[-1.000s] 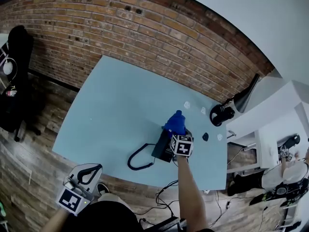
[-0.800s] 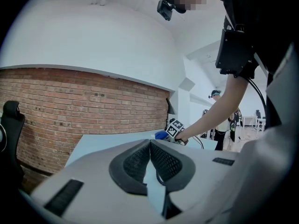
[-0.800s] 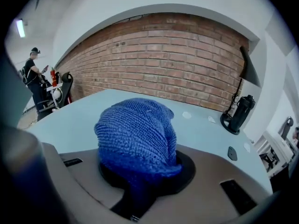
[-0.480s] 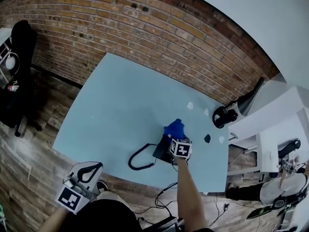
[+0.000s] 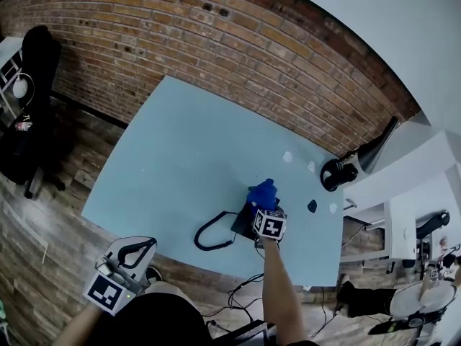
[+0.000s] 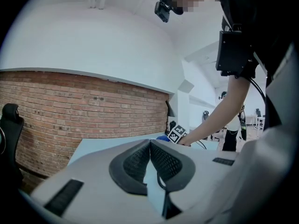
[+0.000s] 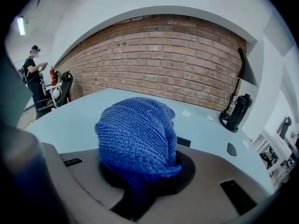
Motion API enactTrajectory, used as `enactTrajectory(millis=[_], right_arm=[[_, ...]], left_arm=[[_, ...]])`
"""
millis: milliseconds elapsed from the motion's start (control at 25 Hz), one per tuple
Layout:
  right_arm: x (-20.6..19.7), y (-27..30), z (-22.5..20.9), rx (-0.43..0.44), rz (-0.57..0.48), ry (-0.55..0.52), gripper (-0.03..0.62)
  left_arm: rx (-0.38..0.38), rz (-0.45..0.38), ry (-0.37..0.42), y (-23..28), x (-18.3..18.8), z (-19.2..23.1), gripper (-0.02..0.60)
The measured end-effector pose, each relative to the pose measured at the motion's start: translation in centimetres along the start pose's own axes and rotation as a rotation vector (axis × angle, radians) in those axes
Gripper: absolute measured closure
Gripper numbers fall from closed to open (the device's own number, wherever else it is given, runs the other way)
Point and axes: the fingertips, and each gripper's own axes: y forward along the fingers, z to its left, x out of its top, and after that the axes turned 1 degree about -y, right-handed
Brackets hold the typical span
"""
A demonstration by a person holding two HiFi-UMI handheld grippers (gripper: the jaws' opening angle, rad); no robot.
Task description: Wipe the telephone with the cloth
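A dark telephone [image 5: 245, 222] with a coiled black cord [image 5: 210, 237] lies near the front edge of the pale blue table [image 5: 180, 157]. My right gripper [image 5: 265, 206] is over the telephone, shut on a bunched blue knitted cloth [image 5: 262, 193] that hides most of the phone. In the right gripper view the cloth [image 7: 138, 134] bulges out between the jaws. My left gripper [image 5: 128, 259] is held low off the table's front edge, away from the phone; in the left gripper view its ribbed pads [image 6: 150, 160] meet with nothing between them.
A black bottle on a round stand [image 5: 338, 170] sits at the table's far right corner, also seen in the right gripper view [image 7: 236, 108]. Small white scraps [image 5: 288, 156] and a dark piece [image 5: 311, 206] lie near it. A brick wall [image 5: 216, 42] runs behind; a person [image 7: 35, 73] stands far left.
The right gripper with the cloth has shifted slightly forward and back over the telephone. The left gripper has stayed low at the front.
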Motion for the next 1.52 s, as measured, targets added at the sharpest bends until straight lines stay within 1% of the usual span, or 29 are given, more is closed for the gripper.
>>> enactTrajectory(millis=[440,760,960,1200,1520], right_arm=[[-3.0,-1.5,2.0,0.002,0.003,-0.031,0.494],[-4.8,-2.4,3.4,0.004,0.016,-0.019,0.494],[-6.1,-3.0,4.7,0.023,0.028,-0.047,0.496],[-7.3,-3.5,5.7,0.018,0.027,-0.032,0.496],[-9.2,-4.4,7.0,0.024,0.034,-0.036,0.494]], left_arm=[[-0.011,0.001,0.001,-0.4,-0.3,-0.4,0.560],[-0.029,-0.008,-0.003,-0.4,-0.3,-1.0,0.560],[-0.037,-0.007,-0.003,0.0,-0.3,-1.0,0.560],[-0.046,-0.010,-0.003,0.2,-0.7,-1.0,0.560],[-0.053,0.004,-0.021,0.6,-1.2,-0.8,0.560]])
